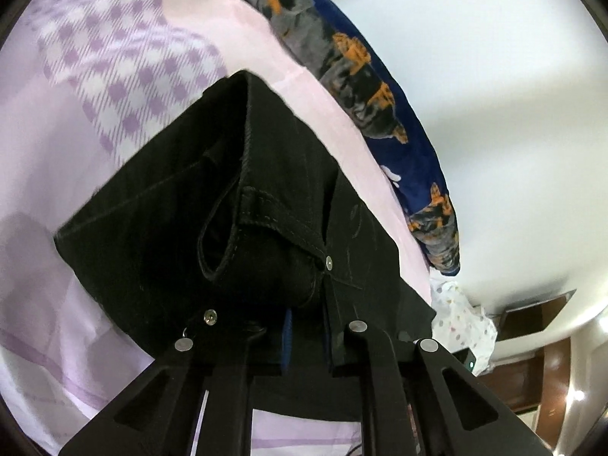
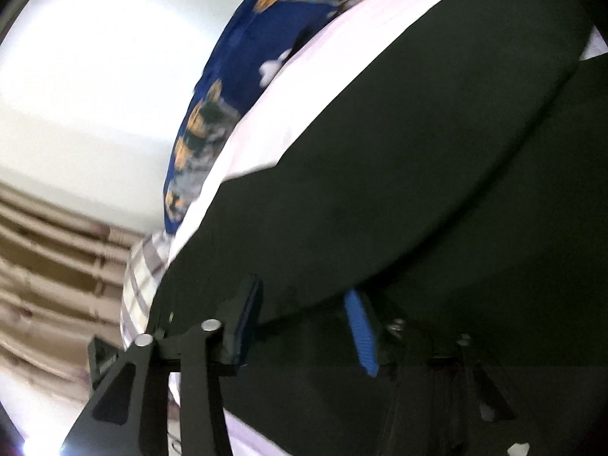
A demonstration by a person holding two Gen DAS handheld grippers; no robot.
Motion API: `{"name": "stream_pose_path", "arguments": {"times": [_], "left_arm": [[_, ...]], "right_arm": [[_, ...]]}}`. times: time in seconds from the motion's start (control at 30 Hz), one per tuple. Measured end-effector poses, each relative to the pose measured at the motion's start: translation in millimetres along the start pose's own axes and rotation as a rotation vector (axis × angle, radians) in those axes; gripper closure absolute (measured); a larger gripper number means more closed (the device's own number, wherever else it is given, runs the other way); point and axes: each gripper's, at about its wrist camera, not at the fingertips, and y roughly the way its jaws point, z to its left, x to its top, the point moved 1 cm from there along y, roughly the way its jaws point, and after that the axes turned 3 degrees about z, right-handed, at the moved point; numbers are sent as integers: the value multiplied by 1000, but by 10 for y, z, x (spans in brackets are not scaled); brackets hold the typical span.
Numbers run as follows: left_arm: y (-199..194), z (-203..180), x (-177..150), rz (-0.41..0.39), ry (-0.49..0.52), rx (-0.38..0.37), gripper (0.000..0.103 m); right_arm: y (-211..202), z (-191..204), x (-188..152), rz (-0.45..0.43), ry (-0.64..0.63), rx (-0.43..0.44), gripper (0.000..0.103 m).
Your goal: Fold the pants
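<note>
The black pants [image 1: 243, 197] hang in front of my left gripper [image 1: 306, 338], which is shut on their waistband near a metal rivet [image 1: 329, 263]; a pocket and belt loop show. In the right wrist view the pants [image 2: 418, 174] fill most of the frame as a dark, blurred sheet of cloth above the pink bed sheet [image 2: 266, 121]. My right gripper [image 2: 304, 326] has its blue-padded fingers [image 2: 361, 334] spread apart, with the black cloth lying across and between them.
A pink and purple checked bed sheet [image 1: 114, 76] lies beneath. A blue pillow with an orange and grey print [image 1: 364, 87] lies along the bed's far edge, by a white wall [image 1: 494, 76]. Beige curtains [image 2: 49, 266] hang at the left of the right wrist view.
</note>
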Motion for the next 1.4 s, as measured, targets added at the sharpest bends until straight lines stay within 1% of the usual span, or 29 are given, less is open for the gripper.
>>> {"name": "stream_pose_path", "arguments": {"times": [0.03, 0.17, 0.2, 0.33, 0.43, 0.5, 0.6, 0.77, 0.93, 1.0, 1.07, 1.13, 1.27, 1.33, 1.37, 1.4], "left_arm": [[0, -21, 18, 2, 7, 7, 91], [-7, -38, 66, 16, 24, 26, 91], [-1, -39, 78, 21, 30, 29, 91], [38, -43, 97, 44, 59, 65, 91], [73, -50, 103, 65, 88, 98, 91], [75, -73, 109, 79, 122, 118, 91], [50, -107, 130, 115, 196, 129, 91], [-3, -122, 160, 199, 338, 158, 91], [-84, -40, 164, 270, 414, 185, 91], [-96, 10, 150, 308, 443, 194, 91], [-87, 60, 127, 335, 481, 219, 90], [-74, 83, 107, 347, 499, 236, 90], [-85, 92, 59, 344, 537, 260, 90], [-67, 99, 19, 340, 553, 293, 89], [-70, 81, -4, 326, 568, 309, 87], [-75, 64, -19, 316, 585, 325, 86]], "right_arm": [[-38, -68, 75, -19, 26, -3, 73], [-267, -321, 325, -92, 102, -17, 80], [-343, -381, 390, -110, 113, -24, 85], [-483, -485, 547, -125, 106, -64, 93], [-513, -447, 542, -114, 79, -95, 98], [-575, -359, 506, -119, 46, -125, 98], [-770, -142, 424, -141, -22, -153, 99], [-1024, 115, 108, -138, -95, -204, 99], [-1077, 69, -313, -76, -70, -250, 99], [-1058, 13, -455, -44, -56, -266, 99], [-1022, -40, -547, -17, -48, -276, 99], [-993, -91, -622, 1, -29, -282, 99], [-941, -218, -675, 35, 18, -276, 99], [-888, -277, -679, 49, 34, -276, 99], [-873, -285, -678, 49, 41, -271, 99], [-866, -287, -675, 48, 42, -258, 96]]}}
